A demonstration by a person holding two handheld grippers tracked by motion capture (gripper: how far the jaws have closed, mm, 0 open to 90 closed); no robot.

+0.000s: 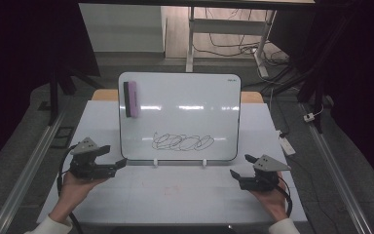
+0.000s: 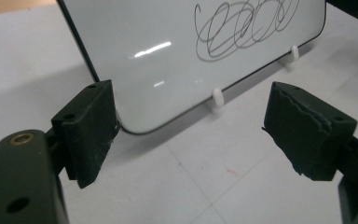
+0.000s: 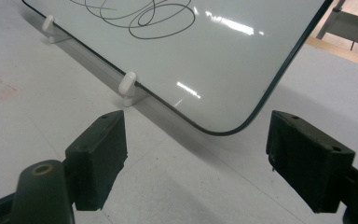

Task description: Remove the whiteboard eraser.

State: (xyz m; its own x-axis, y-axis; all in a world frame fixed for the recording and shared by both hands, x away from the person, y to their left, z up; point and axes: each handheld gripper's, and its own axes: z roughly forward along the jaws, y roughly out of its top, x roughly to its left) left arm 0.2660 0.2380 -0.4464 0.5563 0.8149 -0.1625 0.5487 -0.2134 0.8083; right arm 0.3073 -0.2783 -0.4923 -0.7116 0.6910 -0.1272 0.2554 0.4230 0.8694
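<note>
High view adds eraser [image 1: 132,99] on whiteboard [image 1: 179,117]; both grippers' [image 1: 106,163] [image 1: 240,165] fingers spread, empty.

Three views around the whiteboard [image 1: 179,116]

High view looks forward and down from above; both gripper views sit close before its lower corners, sharing its scribble [image 2: 244,29] and bottom edge.

grey floor [image 1: 24,146], white desk frame [image 1: 224,29] behind (cables trailing).

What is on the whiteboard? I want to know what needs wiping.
On the whiteboard: a black scribble low down and a purple eraser stuck top left. The surface under the eraser is hidden.
</note>
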